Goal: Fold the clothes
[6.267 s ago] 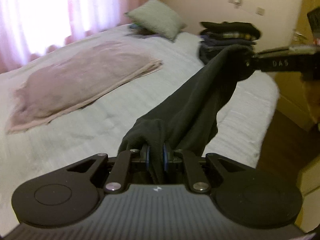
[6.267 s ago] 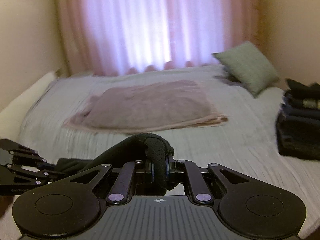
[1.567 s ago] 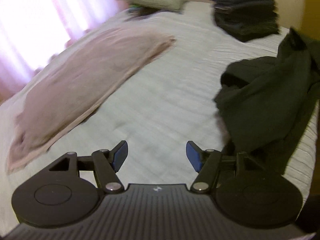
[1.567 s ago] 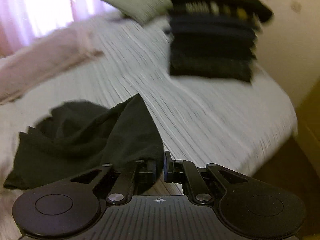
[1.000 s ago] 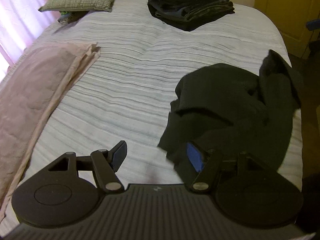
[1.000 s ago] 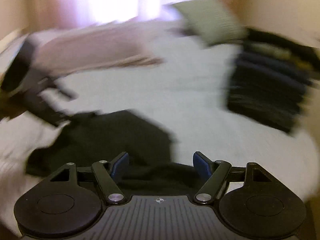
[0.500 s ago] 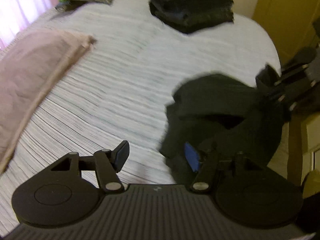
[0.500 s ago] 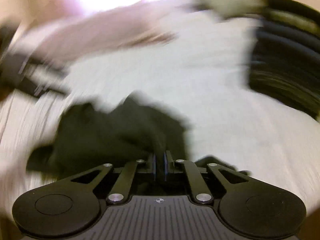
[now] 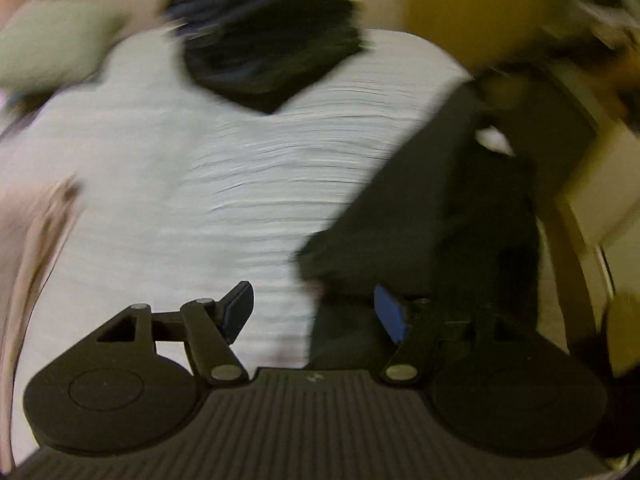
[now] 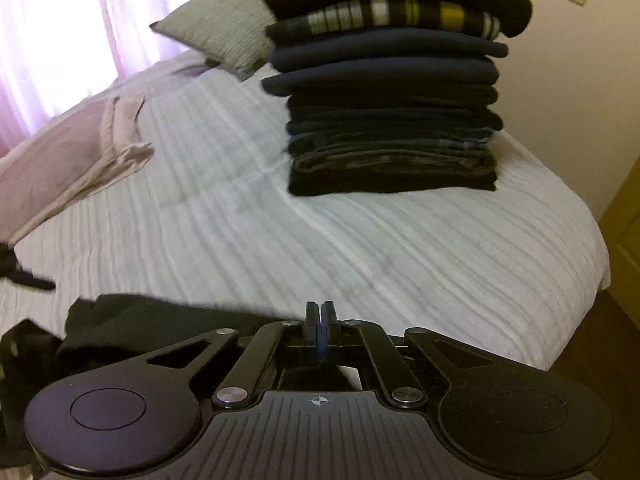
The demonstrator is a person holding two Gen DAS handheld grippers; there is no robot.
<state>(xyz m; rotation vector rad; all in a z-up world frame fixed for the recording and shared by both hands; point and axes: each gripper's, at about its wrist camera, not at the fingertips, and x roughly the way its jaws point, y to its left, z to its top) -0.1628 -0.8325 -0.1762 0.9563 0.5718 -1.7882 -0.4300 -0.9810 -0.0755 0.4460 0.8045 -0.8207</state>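
A black garment (image 9: pixel 432 216) hangs in a blurred band from the upper right down to the striped bed (image 9: pixel 208 168). Its lower edge lies just beyond my left gripper's right pad. My left gripper (image 9: pixel 316 310) is open, with bare bedcover between its blue pads (image 9: pixel 390 314). In the right wrist view my right gripper (image 10: pixel 320 318) is shut. The black garment (image 10: pixel 160 316) trails out from under its fingers to the left, so it appears pinched there. The grip point itself is hidden under the fingers.
A tall stack of folded dark clothes (image 10: pixel 392 100) stands at the far side of the bed (image 10: pixel 380 248), with a green pillow (image 10: pixel 224 28) behind it. A folded pink blanket (image 10: pixel 60 168) lies left. The bed edge and a yellow door (image 9: pixel 460 12) are to the right.
The right gripper, shut on the garment half a second ago, has raised it off the bed and now faces the stack. The left gripper stays open and has swung right.
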